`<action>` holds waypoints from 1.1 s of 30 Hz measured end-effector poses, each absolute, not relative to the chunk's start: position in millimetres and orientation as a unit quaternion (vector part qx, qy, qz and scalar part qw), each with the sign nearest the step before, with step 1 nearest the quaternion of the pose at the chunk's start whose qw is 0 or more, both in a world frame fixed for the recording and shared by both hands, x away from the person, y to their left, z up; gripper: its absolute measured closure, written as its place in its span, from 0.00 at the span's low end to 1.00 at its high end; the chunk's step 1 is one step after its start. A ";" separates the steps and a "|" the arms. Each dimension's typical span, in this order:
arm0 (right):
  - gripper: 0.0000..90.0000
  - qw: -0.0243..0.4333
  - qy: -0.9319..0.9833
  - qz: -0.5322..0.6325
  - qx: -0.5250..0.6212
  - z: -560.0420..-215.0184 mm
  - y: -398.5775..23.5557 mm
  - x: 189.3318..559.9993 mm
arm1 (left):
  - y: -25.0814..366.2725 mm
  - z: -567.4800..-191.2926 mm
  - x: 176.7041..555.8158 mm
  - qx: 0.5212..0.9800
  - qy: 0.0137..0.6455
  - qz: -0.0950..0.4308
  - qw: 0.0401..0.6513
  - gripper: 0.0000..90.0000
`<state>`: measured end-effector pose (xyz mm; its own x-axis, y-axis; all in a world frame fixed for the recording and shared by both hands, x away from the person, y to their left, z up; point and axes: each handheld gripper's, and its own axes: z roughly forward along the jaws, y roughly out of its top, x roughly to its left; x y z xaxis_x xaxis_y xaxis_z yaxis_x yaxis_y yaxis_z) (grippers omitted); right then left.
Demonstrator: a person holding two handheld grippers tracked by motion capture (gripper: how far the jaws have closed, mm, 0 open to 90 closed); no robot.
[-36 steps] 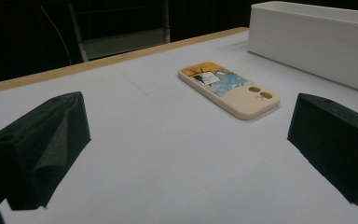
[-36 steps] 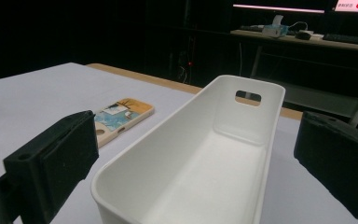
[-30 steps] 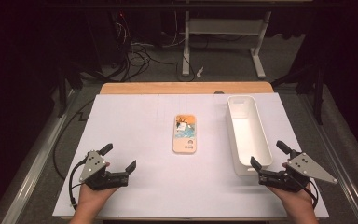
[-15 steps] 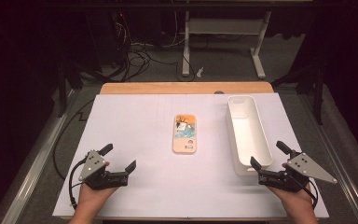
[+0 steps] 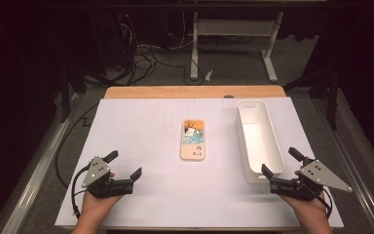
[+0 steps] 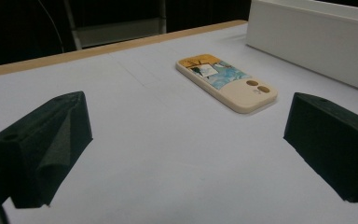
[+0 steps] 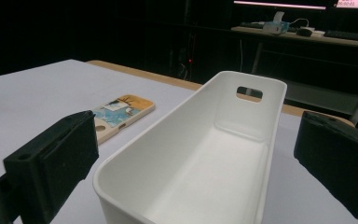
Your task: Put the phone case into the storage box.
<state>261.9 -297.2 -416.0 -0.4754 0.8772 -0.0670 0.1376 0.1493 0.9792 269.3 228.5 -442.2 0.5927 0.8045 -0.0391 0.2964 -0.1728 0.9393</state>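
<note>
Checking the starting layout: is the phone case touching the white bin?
Apart. The high view shows a strip of bare white table between the phone case and the white bin.

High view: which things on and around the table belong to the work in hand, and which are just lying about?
In the work:
- flat cream phone case with a blue and orange picture
- long white plastic bin
- left gripper, open
- right gripper, open

Lying about:
- tangled black cables on the floor
- white desk frame

The phone case (image 5: 193, 140) lies flat mid-table (image 5: 141, 126), the long bin (image 5: 259, 139) just to its right; left gripper (image 5: 123, 165) sits at the near left corner, right gripper (image 5: 281, 162) at the bin's near end
</note>
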 end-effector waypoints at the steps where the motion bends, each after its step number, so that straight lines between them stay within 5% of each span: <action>1: 0.00 0.348 0.674 0.533 0.376 -415.9 -297.2 261.9 | 228.8 -441.5 269.0 0.727 0.378 0.244 0.519 0.05; 10: 0.00 0.346 0.678 0.527 0.377 -417.9 -295.6 263.0 | 229.9 -441.2 268.3 0.717 0.387 0.229 0.533 0.35; 15: 0.00 0.344 0.679 0.528 0.377 -418.3 -297.0 260.6 | 229.2 -440.9 275.3 0.708 0.408 0.218 0.534 0.62; 16: 0.00 0.344 0.675 0.530 0.381 -418.2 -298.7 260.5 | 227.6 -439.1 278.9 0.706 0.416 0.215 0.531 0.73; 23: 0.00 0.343 0.676 0.531 0.379 -418.0 -297.8 259.3 | 212.5 -432.6 306.8 0.723 0.410 0.197 0.520 1.00; 33: 0.00 0.343 0.674 0.532 0.382 -418.0 -299.5 258.9 | 161.6 -435.1 371.2 0.750 0.364 0.169 0.526 1.00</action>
<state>258.9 -299.5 -418.0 -0.4726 0.8796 -0.0550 0.1507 0.1422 0.9783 371.2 161.6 -435.1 0.6785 0.7231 -0.1296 0.3676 -0.1815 0.9121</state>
